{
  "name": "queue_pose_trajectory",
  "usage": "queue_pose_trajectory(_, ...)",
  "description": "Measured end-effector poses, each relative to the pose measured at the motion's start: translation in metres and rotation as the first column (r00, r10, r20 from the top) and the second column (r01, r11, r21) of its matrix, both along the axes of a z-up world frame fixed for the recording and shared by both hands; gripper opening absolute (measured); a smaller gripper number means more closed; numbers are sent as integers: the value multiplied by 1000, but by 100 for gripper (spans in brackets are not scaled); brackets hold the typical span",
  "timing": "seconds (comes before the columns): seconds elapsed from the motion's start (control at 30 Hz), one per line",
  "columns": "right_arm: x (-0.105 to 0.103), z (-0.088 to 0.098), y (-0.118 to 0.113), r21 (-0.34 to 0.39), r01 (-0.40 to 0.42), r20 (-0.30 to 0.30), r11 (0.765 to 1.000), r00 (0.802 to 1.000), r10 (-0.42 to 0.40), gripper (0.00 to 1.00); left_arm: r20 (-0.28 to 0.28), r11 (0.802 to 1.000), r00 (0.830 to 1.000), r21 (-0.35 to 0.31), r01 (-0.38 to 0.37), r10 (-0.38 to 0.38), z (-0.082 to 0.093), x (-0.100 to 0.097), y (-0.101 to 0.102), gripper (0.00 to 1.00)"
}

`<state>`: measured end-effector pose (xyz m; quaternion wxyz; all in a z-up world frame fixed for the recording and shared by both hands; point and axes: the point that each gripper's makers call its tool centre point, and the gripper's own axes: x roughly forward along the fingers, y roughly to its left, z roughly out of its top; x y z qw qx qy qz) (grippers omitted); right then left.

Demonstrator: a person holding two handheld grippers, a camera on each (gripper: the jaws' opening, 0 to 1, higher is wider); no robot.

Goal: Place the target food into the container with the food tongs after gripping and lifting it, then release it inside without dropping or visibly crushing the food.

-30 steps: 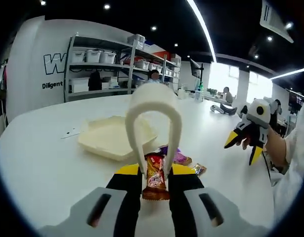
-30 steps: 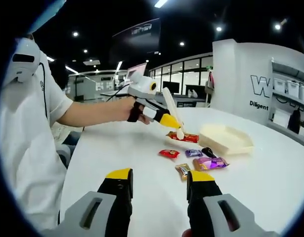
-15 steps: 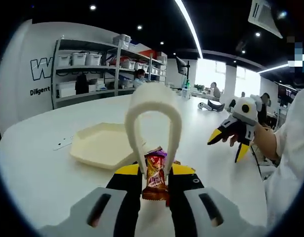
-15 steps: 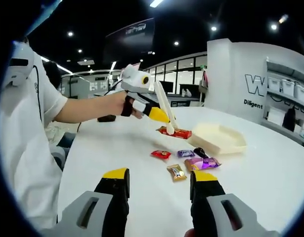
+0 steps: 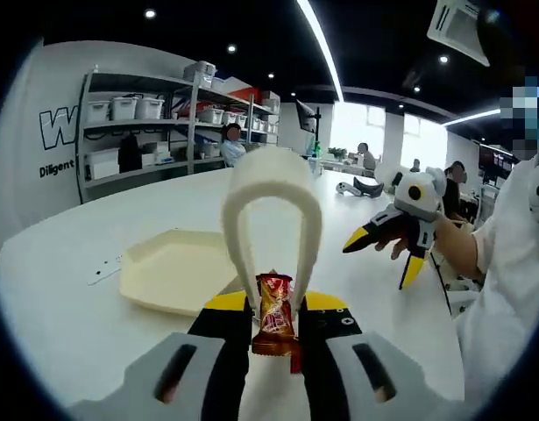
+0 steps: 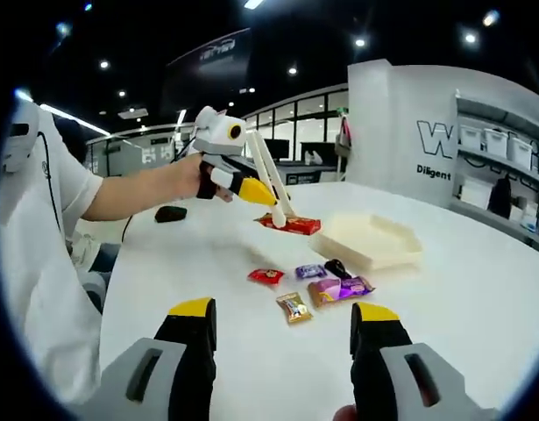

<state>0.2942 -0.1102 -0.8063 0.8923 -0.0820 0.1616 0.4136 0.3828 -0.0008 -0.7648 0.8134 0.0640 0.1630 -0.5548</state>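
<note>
Left gripper [image 5: 274, 309] squeezes tongs [image 5: 271, 230]; red snack [image 5: 274, 314] now lifted clear of table [image 5: 67, 289], nearing tray [image 5: 168, 267]. Right gripper [image 6: 287, 326] wide, idle.

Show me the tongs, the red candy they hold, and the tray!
tongs [image 5: 271, 180]: left gripper view, top of the white loop.
red candy [image 5: 274, 311]: left gripper view, wrapper middle.
tray [image 6: 374, 253]: right gripper view, near rim.

The food tongs [image 5: 271, 219] look like smooth, matt cream plastic, and the hexagonal container [image 5: 176, 270] has the same pale, dull plastic finish. The red candy [image 5: 274, 312] pinched in the tongs is wrapped in glossy, crinkled foil, as are the loose sweets [image 6: 315, 282] lying on the surface [image 6: 479, 289], which is smooth white with a soft sheen. The left claw [image 5: 273, 317] has matt black jaws with yellow plastic tips and grey plastic housings.
</note>
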Motion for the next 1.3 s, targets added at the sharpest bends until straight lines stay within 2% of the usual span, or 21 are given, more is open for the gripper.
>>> queue_pose_trajectory(0.27, 7, 8, -4, 7, 40, -18, 999, 999, -40, 63, 11, 999, 999, 15, 32, -32, 7, 6, -1, 19)
queue_pose_trajectory(0.67, 8, 14, -2, -3, 29, -26, 1000, 999, -29, 64, 14, 996, 997, 31, 78, -79, 15, 22, -5, 19)
queue_pose_trajectory(1.3, 13, 21, -7, -1, 45, -39, 999, 998, -45, 64, 34, 985, 985, 30, 168, -169, 20, 63, -24, 19)
